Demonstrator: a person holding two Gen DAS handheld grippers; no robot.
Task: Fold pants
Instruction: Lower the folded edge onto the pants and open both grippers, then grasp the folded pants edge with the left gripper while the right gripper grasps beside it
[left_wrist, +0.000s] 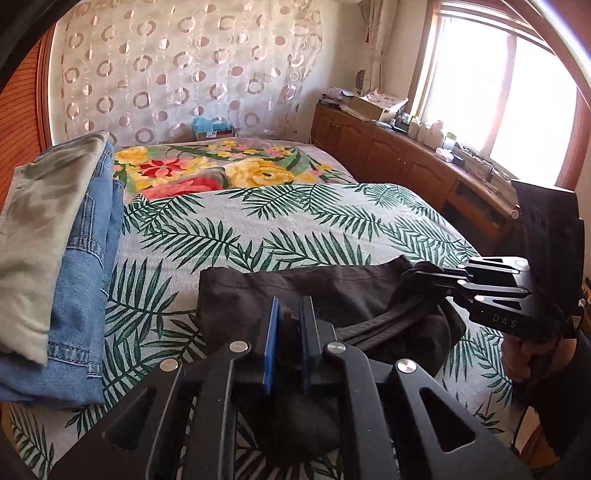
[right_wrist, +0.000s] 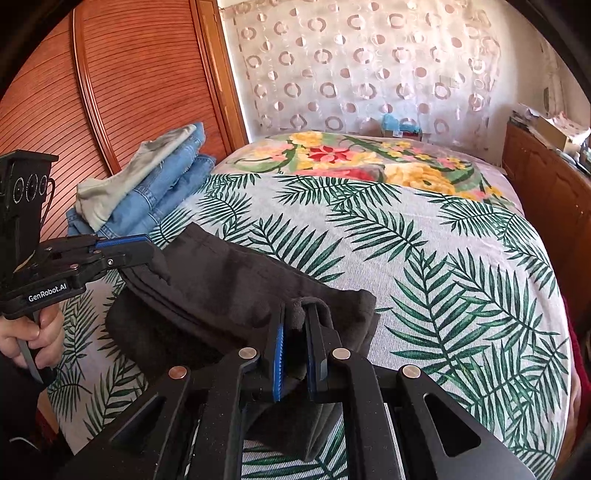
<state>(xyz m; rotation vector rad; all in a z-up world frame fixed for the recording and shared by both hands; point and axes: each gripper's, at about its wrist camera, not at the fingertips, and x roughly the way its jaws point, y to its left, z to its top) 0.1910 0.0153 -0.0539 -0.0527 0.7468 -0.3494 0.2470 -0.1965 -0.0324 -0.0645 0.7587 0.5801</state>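
The dark grey pants lie bunched on the leaf-print bedspread near the bed's front edge; they also show in the right wrist view. My left gripper is shut on a fold of the pants at their near left end; it also shows in the right wrist view. My right gripper is shut on the pants' right end and shows from the side in the left wrist view. The cloth sags between the two grippers.
A folded pile of blue jeans with a pale green garment on top sits at the bed's left side. A floral blanket covers the far end. A wooden cabinet runs along the right under the window.
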